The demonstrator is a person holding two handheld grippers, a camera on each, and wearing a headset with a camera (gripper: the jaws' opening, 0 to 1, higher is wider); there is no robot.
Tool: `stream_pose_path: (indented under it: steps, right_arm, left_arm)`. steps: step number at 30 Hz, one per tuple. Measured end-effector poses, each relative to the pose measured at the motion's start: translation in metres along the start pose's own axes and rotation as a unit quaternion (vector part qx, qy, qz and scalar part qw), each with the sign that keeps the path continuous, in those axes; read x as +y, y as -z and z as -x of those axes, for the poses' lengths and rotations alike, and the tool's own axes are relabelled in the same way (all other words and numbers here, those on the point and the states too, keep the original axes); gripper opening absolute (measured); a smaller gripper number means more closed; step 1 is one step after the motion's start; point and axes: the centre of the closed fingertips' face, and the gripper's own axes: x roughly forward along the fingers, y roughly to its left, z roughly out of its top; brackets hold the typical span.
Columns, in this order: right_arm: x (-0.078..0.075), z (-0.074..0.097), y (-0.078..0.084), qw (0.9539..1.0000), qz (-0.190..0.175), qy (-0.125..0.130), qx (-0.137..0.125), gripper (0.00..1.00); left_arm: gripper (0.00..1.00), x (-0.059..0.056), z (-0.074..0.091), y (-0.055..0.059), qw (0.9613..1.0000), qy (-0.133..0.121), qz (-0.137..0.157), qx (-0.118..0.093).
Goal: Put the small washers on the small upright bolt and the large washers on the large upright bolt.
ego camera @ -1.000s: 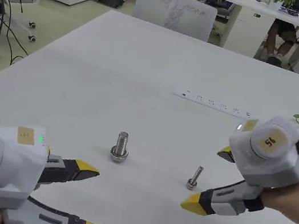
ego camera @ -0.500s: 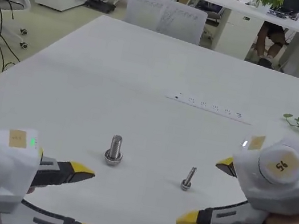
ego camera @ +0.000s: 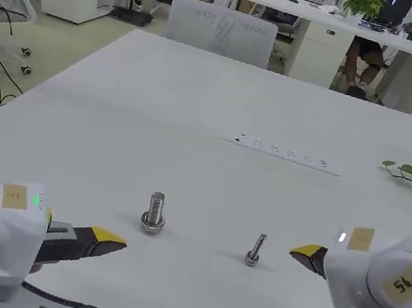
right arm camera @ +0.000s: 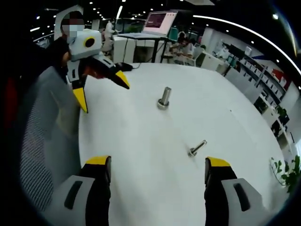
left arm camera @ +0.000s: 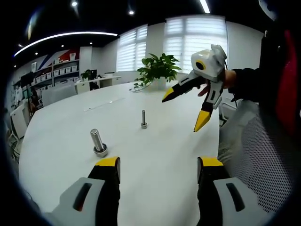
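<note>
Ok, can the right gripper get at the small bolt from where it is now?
Probably yes. The right gripper is open beside the small bolt, with bare table between them. The large bolt stands well off to the other side.

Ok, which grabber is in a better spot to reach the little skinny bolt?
Probably the right gripper. One of its yellow tips is close beside the small bolt, its jaws are open, and nothing lies between them. The left gripper is nearer the large bolt instead.
</note>
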Motion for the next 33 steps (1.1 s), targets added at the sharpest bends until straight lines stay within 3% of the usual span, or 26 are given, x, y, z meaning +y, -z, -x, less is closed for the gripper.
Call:
stream_pose_path:
  steps: [6, 12, 33]
  right_arm:
    - [0.009, 0.001, 0.002, 0.9995, -0.017, 0.012, -0.025, 0.83]
    - [0.009, 0.002, 0.010, 0.9994, -0.024, 0.015, -0.020, 0.84]
    - [0.014, 0.003, 0.009, 0.9997, -0.013, 0.012, -0.019, 0.84]
  left_arm:
    - [0.66, -0.002, 0.003, 0.001, 1.0000, -0.003, 0.001, -0.002]
    - [0.66, -0.005, 0.005, 0.000, 1.0000, -0.003, -0.001, -0.004]
    - [0.66, -0.008, 0.010, -0.005, 0.9999, -0.012, 0.001, -0.010]
